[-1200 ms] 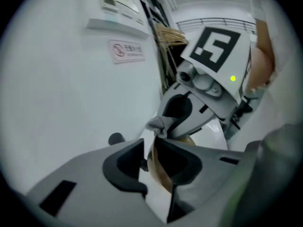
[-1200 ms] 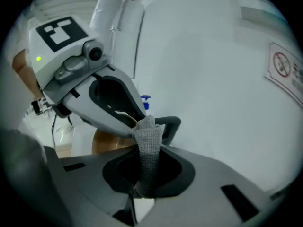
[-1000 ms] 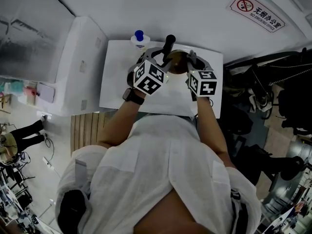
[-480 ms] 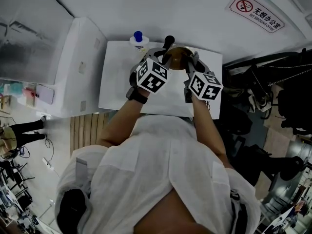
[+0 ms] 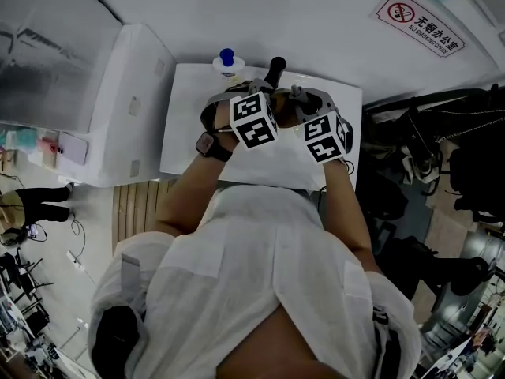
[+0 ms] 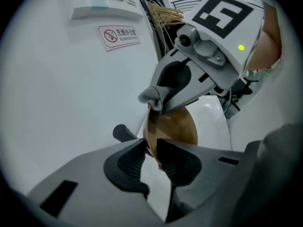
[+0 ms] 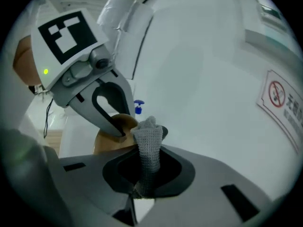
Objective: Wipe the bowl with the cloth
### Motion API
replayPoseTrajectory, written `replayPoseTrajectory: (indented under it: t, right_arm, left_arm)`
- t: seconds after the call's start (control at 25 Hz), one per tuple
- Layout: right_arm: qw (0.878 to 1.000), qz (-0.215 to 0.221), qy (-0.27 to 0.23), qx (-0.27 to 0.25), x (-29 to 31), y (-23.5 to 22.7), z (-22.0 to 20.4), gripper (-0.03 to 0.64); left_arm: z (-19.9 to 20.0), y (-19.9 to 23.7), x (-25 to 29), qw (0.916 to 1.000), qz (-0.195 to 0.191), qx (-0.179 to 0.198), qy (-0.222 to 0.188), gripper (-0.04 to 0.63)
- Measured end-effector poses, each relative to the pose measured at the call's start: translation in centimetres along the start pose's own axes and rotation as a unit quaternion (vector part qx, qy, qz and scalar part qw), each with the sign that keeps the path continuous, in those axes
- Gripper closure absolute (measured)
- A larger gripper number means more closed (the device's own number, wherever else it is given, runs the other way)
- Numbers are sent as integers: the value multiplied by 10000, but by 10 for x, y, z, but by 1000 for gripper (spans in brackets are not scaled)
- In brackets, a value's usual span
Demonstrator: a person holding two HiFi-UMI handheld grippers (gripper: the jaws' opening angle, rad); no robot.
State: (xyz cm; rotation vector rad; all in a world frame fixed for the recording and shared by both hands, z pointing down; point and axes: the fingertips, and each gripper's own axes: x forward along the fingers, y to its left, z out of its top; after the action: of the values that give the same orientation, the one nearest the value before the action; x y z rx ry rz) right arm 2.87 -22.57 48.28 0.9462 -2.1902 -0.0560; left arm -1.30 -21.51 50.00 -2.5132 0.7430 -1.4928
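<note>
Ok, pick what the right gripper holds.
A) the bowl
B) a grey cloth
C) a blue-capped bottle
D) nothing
B: the right gripper has its jaws shut on the grey cloth, while the bowl sits beyond them.

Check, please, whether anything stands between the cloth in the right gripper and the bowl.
Nothing visible does. The cloth, pinched in the right gripper, sits right at the upper rim of the bowl. The left gripper, whose jaws have just been closing, clamps the rim lower down, clear of the cloth.
</note>
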Motion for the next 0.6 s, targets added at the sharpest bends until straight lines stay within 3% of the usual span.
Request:
replayPoseTrajectory:
  t: [0.16, 0.28, 0.44, 0.6]
  right_arm:
    - [9909, 390, 101, -1284, 4, 26, 9, 557]
    - [9835, 649, -6, -1687, 6, 43, 16, 557]
    - [9910, 506, -199, -1222, 5, 36, 19, 557]
    - [9977, 128, -594, -288, -1, 15, 25, 554]
  left_arm:
    - [1, -8, -2, 9982, -144, 518, 254, 526]
    - [1, -11, -1, 9977, -105, 623, 257, 562]
    - [6, -2, -4, 9998, 68, 145, -122, 577]
    - [20, 14, -15, 9960, 581, -256, -627, 576]
